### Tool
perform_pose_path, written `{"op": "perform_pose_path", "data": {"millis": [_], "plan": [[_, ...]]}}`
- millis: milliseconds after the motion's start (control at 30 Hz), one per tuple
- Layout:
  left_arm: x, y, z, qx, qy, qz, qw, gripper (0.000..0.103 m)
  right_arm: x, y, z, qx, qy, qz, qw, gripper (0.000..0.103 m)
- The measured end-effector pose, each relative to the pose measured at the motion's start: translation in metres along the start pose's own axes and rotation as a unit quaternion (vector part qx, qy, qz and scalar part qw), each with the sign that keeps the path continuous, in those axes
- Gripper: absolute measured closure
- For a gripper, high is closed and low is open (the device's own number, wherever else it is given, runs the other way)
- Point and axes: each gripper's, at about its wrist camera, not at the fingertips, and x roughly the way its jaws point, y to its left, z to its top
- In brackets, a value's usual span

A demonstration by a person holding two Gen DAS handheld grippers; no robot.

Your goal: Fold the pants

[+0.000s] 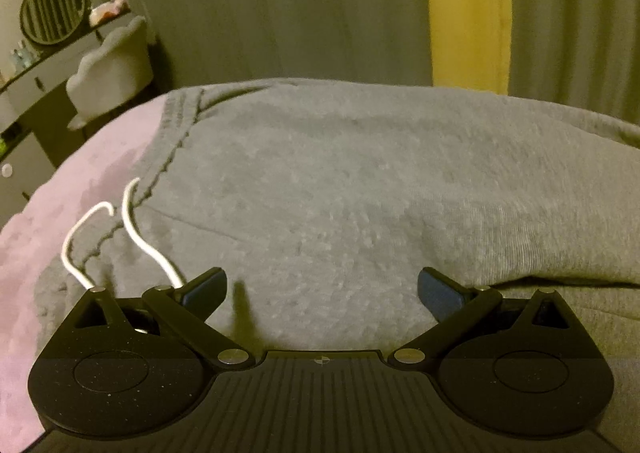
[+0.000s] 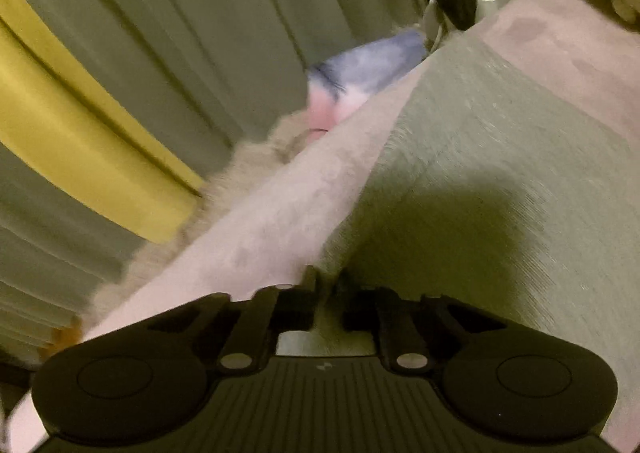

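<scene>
Dim yellowish light — right wrist view motion-blurred, fisheye-bent edges.

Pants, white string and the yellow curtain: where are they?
pants (image 1: 340,181): left wrist view, middle of the grey fabric.
white string (image 1: 138,229): left wrist view, its curved middle.
yellow curtain (image 1: 464,9): left wrist view, middle of the strip.

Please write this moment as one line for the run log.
task: fold pants | left gripper: open above grey pants | right gripper: shut on pants edge, blurred | surface: pink blanket
</scene>
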Motion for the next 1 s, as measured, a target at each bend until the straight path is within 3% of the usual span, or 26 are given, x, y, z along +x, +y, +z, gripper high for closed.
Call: {"op": "perform_pose_path", "data": {"millis": [133, 233, 400, 500, 600, 667, 733, 800, 867, 900, 1000], "plan": [[-0.012, 0.010, 0.007, -0.024, -0.022, -0.005, 0.9994, 0.000, -0.060, -0.034, -0.046, -0.013, -0.023, 0.079, 0.997, 0.100], [-0.012, 0.016, 0.016, -0.052, -0.024, -0.022, 0.9981, 0.000, -0.097, -0.070, -0.091, -0.017, -0.026, 0.109, 0.994, 0.101], [0.001, 0.016, 0.042, -0.055, -0.016, -0.037, 0.9977, 0.000, -0.136, -0.126, -0.156, -0.005, -0.001, 0.116, 0.993, 0.101], [0.030, 0.012, 0.072, -0.073, 0.011, -0.052, 0.9959, 0.000, -0.136, -0.148, -0.158, 0.016, -0.010, 0.111, 0.994, 0.097], [0.065, 0.009, 0.108, -0.096, 0.055, -0.077, 0.9908, 0.000, -0.135, -0.138, -0.144, 0.003, -0.026, 0.122, 0.992, 0.089], [0.094, 0.007, 0.133, -0.116, 0.099, -0.088, 0.9843, 0.000, -0.135, -0.120, -0.138, -0.013, -0.040, 0.132, 0.990, 0.055], [0.121, 0.009, 0.151, -0.165, 0.139, -0.094, 0.9720, 0.000, -0.131, -0.107, -0.132, -0.021, -0.045, 0.140, 0.989, 0.037], [0.148, 0.009, 0.169, -0.232, 0.204, -0.099, 0.9459, 0.000, -0.124, -0.094, -0.127, -0.025, -0.043, 0.149, 0.988, 0.034], [0.171, 0.003, 0.184, -0.268, 0.254, -0.115, 0.9222, 0.000, -0.117, -0.083, -0.124, -0.031, -0.042, 0.153, 0.987, 0.030], [0.180, -0.003, 0.192, -0.269, 0.270, -0.109, 0.9178, 0.000, -0.112, -0.076, -0.123, -0.033, -0.042, 0.153, 0.987, 0.028], [0.188, -0.022, 0.210, -0.263, 0.269, -0.097, 0.9216, 0.000, -0.099, -0.078, -0.124, -0.025, -0.041, 0.157, 0.986, 0.024]]}}
